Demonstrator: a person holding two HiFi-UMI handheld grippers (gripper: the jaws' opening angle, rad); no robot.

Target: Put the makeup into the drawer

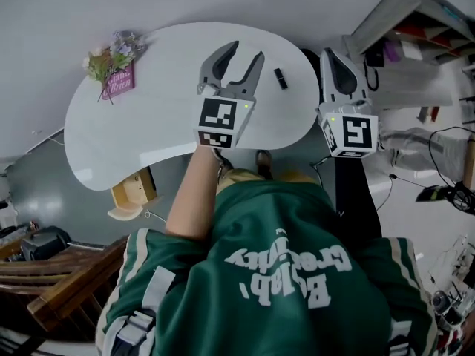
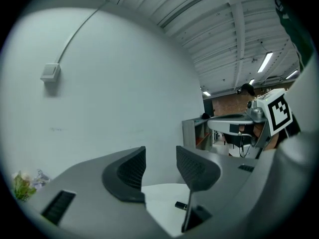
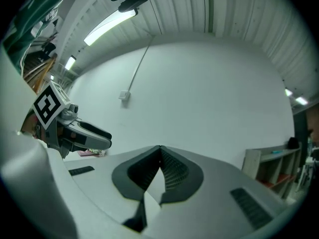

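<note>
Green jersey (image 1: 297, 273) nearest in head view; white print upside down, seems to read "Ecolab", rest unclear. Left gripper (image 1: 245, 53) over white table (image 1: 133, 132), jaws wide, empty. Right gripper (image 1: 332, 54) at its 3 o'clock, jaws together. Makeup (image 1: 280, 78), small black tube, lies on table between both grippers. Pink plaque (image 1: 119, 81) at 9 o'clock, writing unreadable.

Left gripper view: jaws apart, nothing between; makeup at 5 o'clock.

Right gripper view: pads meet at tips, nothing held.

Tube probably light, stiff, smooth, apt to roll; I'd pinch across its middle.
</note>
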